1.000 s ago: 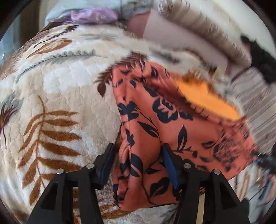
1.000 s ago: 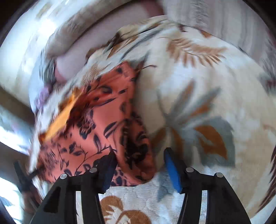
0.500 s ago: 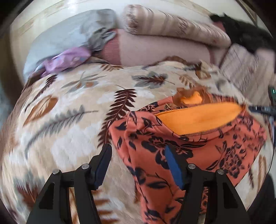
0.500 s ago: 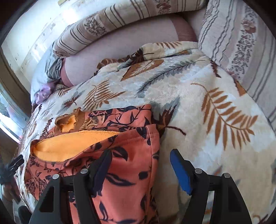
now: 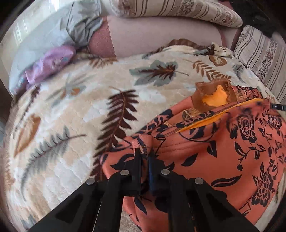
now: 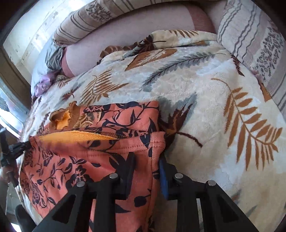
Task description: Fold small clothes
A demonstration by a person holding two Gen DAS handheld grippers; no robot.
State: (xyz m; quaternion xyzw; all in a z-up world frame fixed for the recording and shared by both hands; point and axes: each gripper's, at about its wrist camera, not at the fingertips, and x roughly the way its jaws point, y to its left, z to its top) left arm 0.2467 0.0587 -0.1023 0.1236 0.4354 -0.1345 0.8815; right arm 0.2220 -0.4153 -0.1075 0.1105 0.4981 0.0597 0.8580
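An orange garment [image 5: 223, 157] with a dark floral print and a yellow-orange lining lies on a cream leaf-patterned blanket [image 5: 71, 125]. My left gripper [image 5: 144, 153] is shut, pinching the garment's left corner. In the right wrist view the same garment [image 6: 80, 160] lies at lower left. There my right gripper [image 6: 147, 160] straddles its right edge. Its jaws are closing, and the bunched fabric fills the gap and touches both pads. The left gripper's tip [image 6: 10, 151] shows at the garment's far left edge.
Striped pillows [image 5: 178, 10] [image 6: 259, 44] and a pink cushion [image 5: 152, 35] line the back of the bed. A purple cloth [image 5: 51, 62] and a grey one [image 5: 84, 25] lie at the back left. The blanket [image 6: 205, 116] stretches to the right of the garment.
Both grippers stood open over the garment's edges; now the left has shut on the left corner and the right has closed onto the right edge. The garment's top layer has been spread wider.
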